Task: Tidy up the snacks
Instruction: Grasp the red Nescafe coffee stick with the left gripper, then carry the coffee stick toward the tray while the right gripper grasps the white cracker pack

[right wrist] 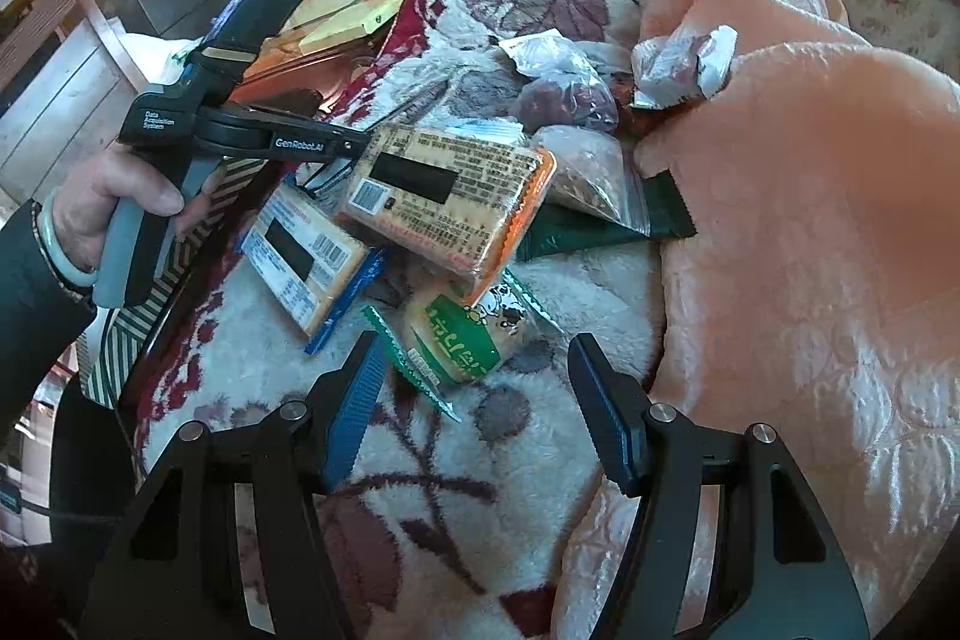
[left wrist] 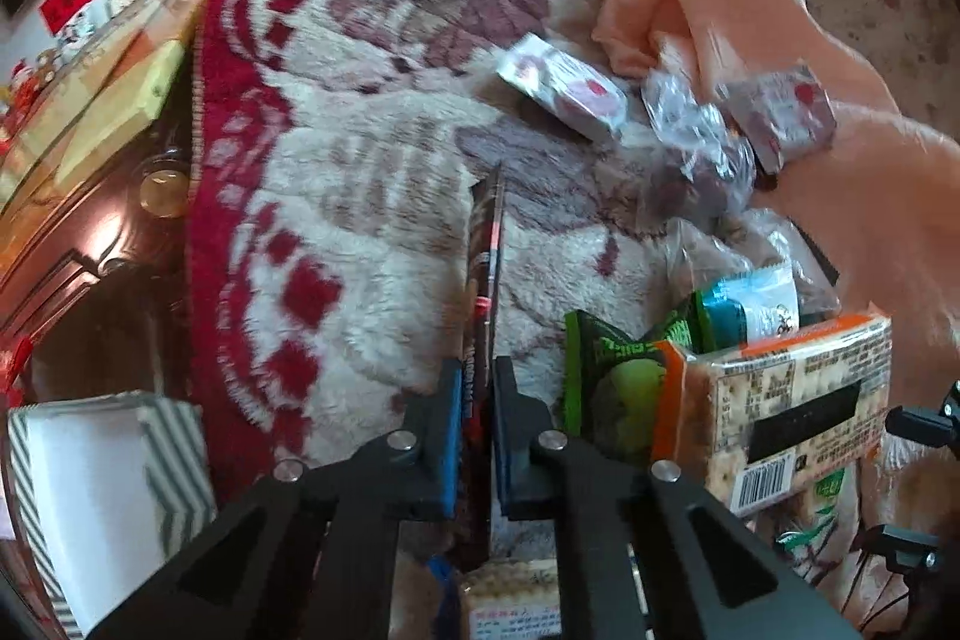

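Snacks lie heaped on a floral blanket (left wrist: 360, 160) as sorting proceeds. At far left in the left wrist view stands a striped box (left wrist: 108, 460), probably the place they are bound for. At centre, the left gripper (left wrist: 478, 382) has its jaws pinched nearly together on a flat packet (left wrist: 487, 268), seen edge-on and standing up from the blue pads. To its right sit a green packet (left wrist: 606, 370) and an orange cracker pack (left wrist: 798, 400). The step in hand looks like lifting that packet away. It is best done with the pinch kept firm, since a thin wrapper gripped by one edge may flop or slip. The packet should rise clear of its neighbours before it swings towards the box, then go in edge first. The right wrist view adds what the first cannot. At left, a hand (right wrist: 114, 202) squeezes the left tool's handle. Then come a blue cracker pack (right wrist: 306, 262) and a green bun packet (right wrist: 462, 334) under the pile's near edge. The right gripper (right wrist: 477, 346) hovers over that bun packet, jaws wide and empty. A pink throw (right wrist: 810, 220) fills the right. Only the left view shows the pads closed on the packet.
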Tool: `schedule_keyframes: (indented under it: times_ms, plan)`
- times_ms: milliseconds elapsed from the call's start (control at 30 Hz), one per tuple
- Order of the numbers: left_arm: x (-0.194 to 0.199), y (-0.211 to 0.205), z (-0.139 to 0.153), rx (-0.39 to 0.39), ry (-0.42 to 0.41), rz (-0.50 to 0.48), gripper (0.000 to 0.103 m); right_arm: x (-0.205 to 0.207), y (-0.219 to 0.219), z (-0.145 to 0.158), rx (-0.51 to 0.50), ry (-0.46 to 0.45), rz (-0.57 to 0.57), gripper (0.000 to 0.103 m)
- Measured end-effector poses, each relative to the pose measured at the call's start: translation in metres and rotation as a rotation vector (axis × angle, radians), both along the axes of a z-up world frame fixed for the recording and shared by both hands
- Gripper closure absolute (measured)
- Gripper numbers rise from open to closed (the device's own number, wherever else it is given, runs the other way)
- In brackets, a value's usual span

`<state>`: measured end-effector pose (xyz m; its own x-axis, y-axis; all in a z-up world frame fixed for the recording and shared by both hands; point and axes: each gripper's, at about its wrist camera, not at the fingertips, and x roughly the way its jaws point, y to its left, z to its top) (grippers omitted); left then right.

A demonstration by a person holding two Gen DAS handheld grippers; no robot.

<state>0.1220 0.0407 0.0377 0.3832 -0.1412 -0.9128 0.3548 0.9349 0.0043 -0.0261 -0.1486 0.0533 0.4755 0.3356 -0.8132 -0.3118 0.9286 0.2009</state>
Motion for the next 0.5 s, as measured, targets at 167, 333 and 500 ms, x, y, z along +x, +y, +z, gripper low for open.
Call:
schedule_keyframes:
  times_ms: [167, 333, 500]
  plan:
    - [-0.003, 0.012, 0.020, -0.015, -0.043, 0.035, 0.093, -0.001, 0.003, 0.003, 0.004, -0.010, 0.011, 0.040]
    - [-0.014, 0.021, 0.037, -0.011, -0.091, 0.068, 0.093, -0.003, 0.007, 0.004, -0.004, -0.014, 0.026, 0.040]
    - [-0.032, 0.031, 0.056, 0.007, -0.150, 0.118, 0.093, -0.005, 0.010, 0.006, -0.014, -0.019, 0.039, 0.040]
